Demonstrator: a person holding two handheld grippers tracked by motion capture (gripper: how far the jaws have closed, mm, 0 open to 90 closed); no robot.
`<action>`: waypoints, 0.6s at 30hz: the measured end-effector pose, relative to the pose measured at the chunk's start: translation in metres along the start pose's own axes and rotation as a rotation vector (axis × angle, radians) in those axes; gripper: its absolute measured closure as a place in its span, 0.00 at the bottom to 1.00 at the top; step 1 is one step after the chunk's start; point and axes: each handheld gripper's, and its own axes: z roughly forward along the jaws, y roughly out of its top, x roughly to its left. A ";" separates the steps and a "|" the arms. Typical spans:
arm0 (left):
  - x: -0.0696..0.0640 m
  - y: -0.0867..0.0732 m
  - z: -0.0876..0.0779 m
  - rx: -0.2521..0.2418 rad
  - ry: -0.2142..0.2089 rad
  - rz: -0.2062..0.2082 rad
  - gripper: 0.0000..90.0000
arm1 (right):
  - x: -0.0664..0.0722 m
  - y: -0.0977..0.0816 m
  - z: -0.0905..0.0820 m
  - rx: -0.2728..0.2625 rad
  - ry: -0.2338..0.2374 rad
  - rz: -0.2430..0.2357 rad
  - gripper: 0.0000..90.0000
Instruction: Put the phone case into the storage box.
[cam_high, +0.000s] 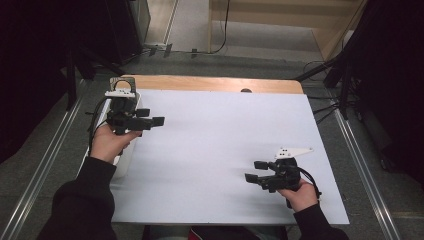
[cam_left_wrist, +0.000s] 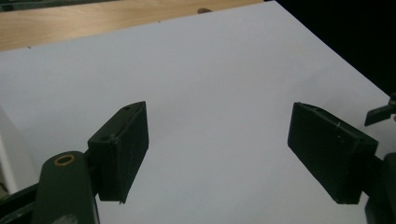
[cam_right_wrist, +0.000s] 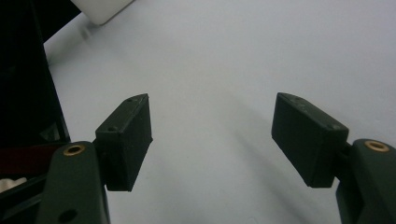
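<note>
My left gripper (cam_high: 150, 117) hovers over the far left of the white board (cam_high: 220, 145), pointing right, with its jaws wide apart and nothing between them. In the left gripper view the left gripper (cam_left_wrist: 217, 149) frames bare white board (cam_left_wrist: 210, 70). My right gripper (cam_high: 255, 171) sits near the board's front right, pointing left, open and empty. In the right gripper view the right gripper (cam_right_wrist: 212, 140) has just white board (cam_right_wrist: 243, 56) between its two black pads.
A white bin (cam_high: 123, 165) stands at the board's left edge under my left hand; its corner (cam_right_wrist: 100, 9) appears in the right gripper view. Wooden tabletop (cam_high: 210, 83) runs along the far edge with a small dark knob (cam_high: 245, 90). Dark stands and cables flank the table.
</note>
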 end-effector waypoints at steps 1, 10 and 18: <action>-0.002 -0.002 0.001 0.005 0.000 0.006 0.22 | 0.000 0.000 0.000 0.000 0.000 0.001 0.31; -0.025 -0.027 0.005 0.010 -0.057 0.026 0.23 | -0.001 -0.001 0.000 0.000 0.000 0.002 0.31; -0.043 -0.045 0.010 0.017 -0.089 0.069 0.23 | -0.001 -0.001 -0.001 0.001 -0.003 0.004 0.31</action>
